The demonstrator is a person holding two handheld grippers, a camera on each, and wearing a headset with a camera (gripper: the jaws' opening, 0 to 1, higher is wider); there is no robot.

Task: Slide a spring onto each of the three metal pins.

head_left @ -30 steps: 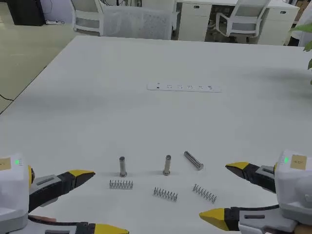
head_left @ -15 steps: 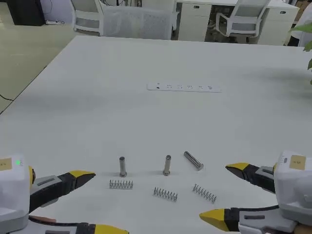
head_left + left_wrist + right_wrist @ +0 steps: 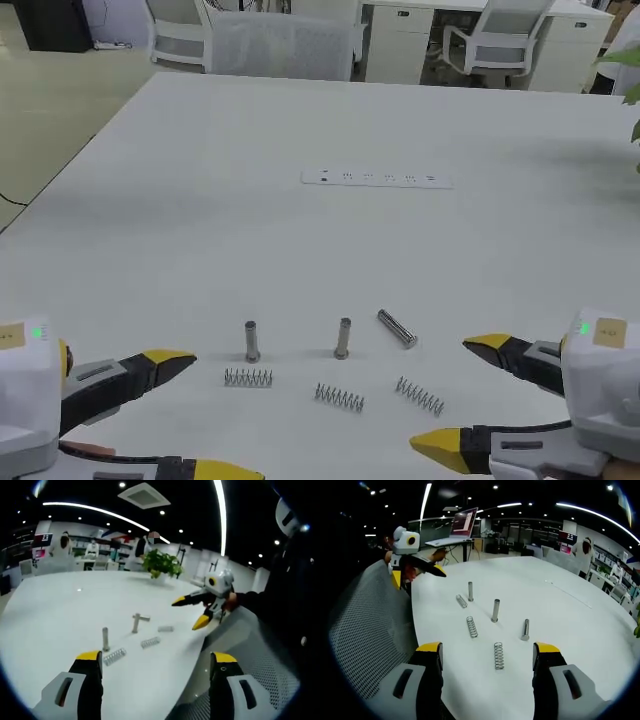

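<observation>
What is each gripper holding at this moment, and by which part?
Nothing is held. The left gripper and the right gripper are both open and empty; the three springs lie loose on the table.

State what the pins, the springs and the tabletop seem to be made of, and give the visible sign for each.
Pins: likely steel, polished; they gleam silver-grey.
Springs: thin coiled metal wire, bright grey.
Tabletop: perhaps laminate or painted board, matt white; the look leaves it open.
</observation>
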